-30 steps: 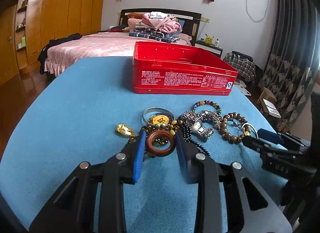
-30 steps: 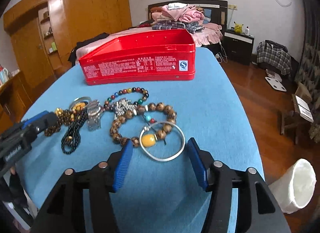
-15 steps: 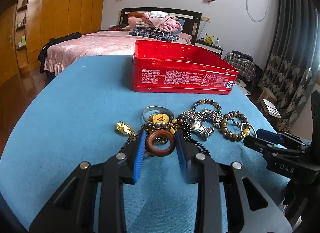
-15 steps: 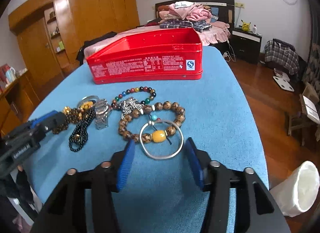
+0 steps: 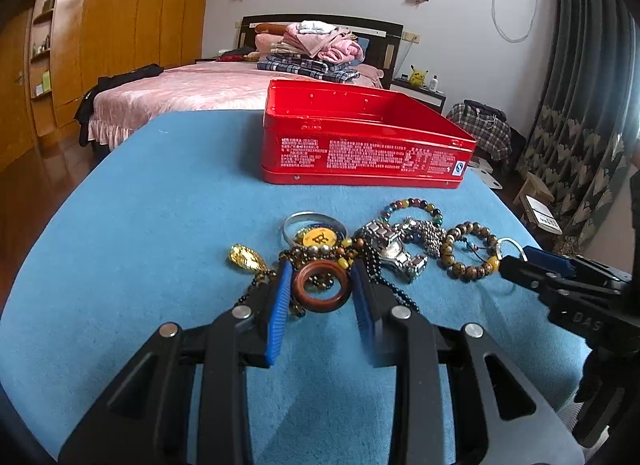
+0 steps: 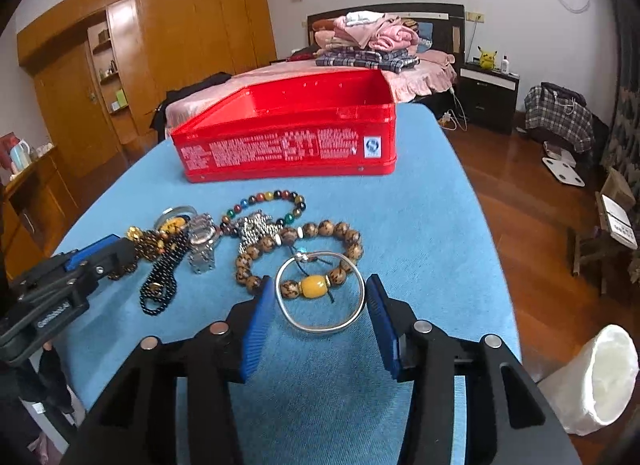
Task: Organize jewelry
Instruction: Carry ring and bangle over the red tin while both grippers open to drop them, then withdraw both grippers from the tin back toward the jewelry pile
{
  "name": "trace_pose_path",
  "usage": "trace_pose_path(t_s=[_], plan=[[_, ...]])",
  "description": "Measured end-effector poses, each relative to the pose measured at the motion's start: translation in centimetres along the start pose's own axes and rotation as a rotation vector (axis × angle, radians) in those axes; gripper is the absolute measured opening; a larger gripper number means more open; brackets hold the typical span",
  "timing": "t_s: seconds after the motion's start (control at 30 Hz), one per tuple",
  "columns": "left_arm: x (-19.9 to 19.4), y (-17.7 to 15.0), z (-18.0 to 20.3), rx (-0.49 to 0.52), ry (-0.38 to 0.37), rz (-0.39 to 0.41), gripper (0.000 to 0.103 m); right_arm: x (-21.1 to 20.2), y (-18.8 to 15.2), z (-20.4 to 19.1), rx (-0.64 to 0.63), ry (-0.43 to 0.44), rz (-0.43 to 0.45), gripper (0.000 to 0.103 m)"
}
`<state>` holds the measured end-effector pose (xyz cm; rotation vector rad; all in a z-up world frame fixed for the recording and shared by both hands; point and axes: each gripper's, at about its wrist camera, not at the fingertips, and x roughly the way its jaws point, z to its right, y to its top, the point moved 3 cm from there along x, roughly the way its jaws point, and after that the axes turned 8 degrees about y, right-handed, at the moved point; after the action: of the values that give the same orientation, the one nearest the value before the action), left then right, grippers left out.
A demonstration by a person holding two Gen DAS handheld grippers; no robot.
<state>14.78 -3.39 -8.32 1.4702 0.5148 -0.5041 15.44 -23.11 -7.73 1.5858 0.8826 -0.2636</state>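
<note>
A brown wooden ring (image 5: 322, 301) lies at the near edge of a jewelry pile on the blue table (image 5: 160, 225). My left gripper (image 5: 322, 273) is shut on it, both blue pads against its rim. To the right, a silver bangle (image 6: 320, 327) with a yellow bead lies flat. My right gripper (image 6: 320, 281) straddles it, jaws closing, the pads a hair off its sides. An open red tin (image 5: 360, 157) stands behind the pile, its inside hidden from here. Each gripper shows in the other's view: the left gripper (image 6: 100, 257) and the right gripper (image 5: 532, 265).
The pile holds a steel watch (image 5: 394, 249), a wooden bead bracelet (image 6: 340, 231), a multicoloured bead bracelet (image 6: 276, 199), a black bead string (image 6: 160, 281) and a gold pendant (image 5: 244, 259). The table's right edge drops to a wooden floor with a white bin (image 6: 596, 377).
The right gripper's pads have drawn in around the silver bangle. The left gripper and the brown ring have kept still.
</note>
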Motion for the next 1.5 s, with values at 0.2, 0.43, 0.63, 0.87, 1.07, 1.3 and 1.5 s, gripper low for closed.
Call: trace_pose_path(t_s=[0.2,0.43,0.63,0.87,1.07,1.3,1.5], plan=[[-0.1,2.6,0.6,0.001,-0.012,0.046,0.029,-1.1,3.1,-0.5,-0.015,0.026,0.05,0.047],[1.2,9.3,1.4,-0.023,-0.037,0.139,0.029,0.4,9.5,-0.5,-0.05,0.046,0.126,0.047],[6.0,14.7,2.6,0.0,-0.034,0.149,0.029,5.5,15.0,0.1,-0.076,0.05,0.13,0.047],[9.4,15.9,2.0,0.019,-0.022,0.113,0.057,8.9,16.1,1.0,-0.077,0.052,0.107,0.055],[7.0,15.4,-0.5,0.005,-0.005,0.124,0.077,6.5,14.8,1.3,-0.06,0.024,0.161,0.078],[1.9,11.9,-3.6,-0.011,0.044,0.133,0.083,1.8,10.6,-0.3,-0.056,0.01,0.205,0.082],[-0.4,7.4,-4.1,-0.023,0.073,0.099,0.082,-0.4,6.4,-1.7,-0.026,-0.011,0.196,0.082]])
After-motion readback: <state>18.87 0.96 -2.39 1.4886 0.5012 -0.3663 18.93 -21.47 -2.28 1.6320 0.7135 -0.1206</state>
